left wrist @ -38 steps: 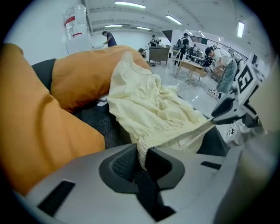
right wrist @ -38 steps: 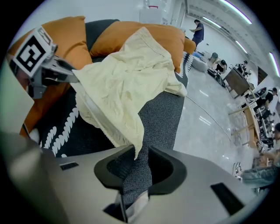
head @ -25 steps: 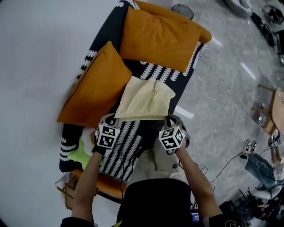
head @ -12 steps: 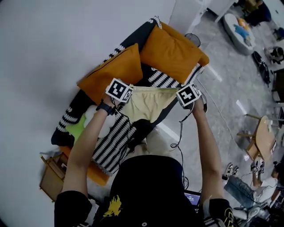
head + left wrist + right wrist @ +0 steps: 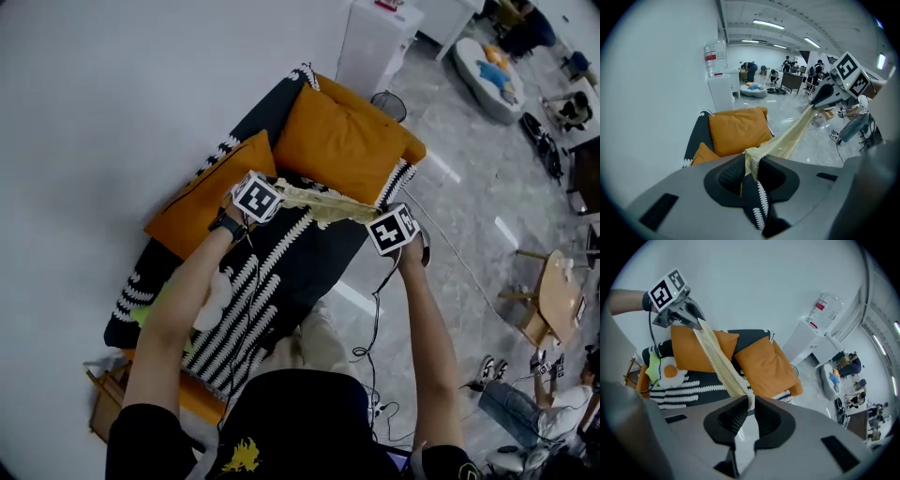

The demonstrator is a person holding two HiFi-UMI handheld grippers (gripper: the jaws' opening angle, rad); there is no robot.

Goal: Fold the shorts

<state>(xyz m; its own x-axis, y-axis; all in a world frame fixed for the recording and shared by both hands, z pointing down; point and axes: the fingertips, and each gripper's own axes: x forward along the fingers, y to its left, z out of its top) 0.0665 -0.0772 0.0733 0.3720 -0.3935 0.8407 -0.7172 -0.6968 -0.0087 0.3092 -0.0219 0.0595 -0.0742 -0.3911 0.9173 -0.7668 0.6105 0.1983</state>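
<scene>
The cream shorts (image 5: 321,202) hang in the air as a narrow taut band between my two grippers, above the sofa. My left gripper (image 5: 276,193) pinches one end; its jaws are opening, with the cloth (image 5: 785,141) still caught between the pads (image 5: 736,172). My right gripper (image 5: 371,216) is shut on the other end (image 5: 723,366). In the left gripper view the right gripper (image 5: 828,95) shows across the band. From the right gripper view, the left gripper (image 5: 678,311) appears at the upper left.
Below lies a sofa with a black-and-white patterned cover (image 5: 281,267) and two orange cushions (image 5: 342,145) (image 5: 202,197) against a white wall. A fried-egg plush (image 5: 670,372) lies at the sofa's left end. A water dispenser (image 5: 372,42) stands behind it. Cables trail on the grey floor (image 5: 469,216).
Both grippers rose and moved forward, lifting the shorts off the sofa. The cloth went from lying spread out to a thin stretched band between them.
</scene>
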